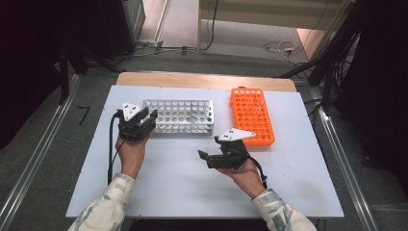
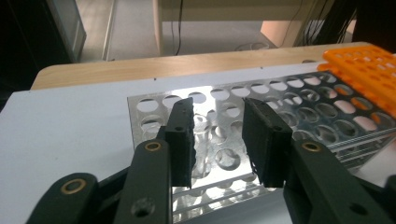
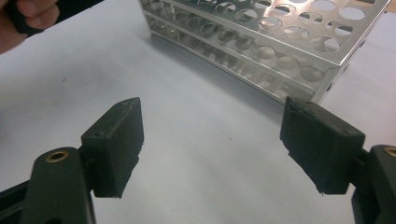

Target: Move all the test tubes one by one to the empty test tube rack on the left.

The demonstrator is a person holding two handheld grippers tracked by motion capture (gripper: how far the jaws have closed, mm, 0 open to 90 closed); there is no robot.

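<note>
Left gripper (image 1: 150,117) at the metal rack (image 1: 185,115)

Its jaws are parted over the rack's holes, nothing pinched; the right gripper (image 1: 204,155) is held wide open on the table (image 1: 168,178), probably waiting.

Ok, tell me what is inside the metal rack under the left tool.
In the left gripper view, a clear tube seems to stand in a hole of the metal rack, between the open left tool jaws. Its base is hidden by the rack's plates; other holes look empty.

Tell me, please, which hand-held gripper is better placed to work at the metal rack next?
Left: the left hand-held gripper hangs open over the metal rack; the right hand-held gripper sits open above bare table.
</note>
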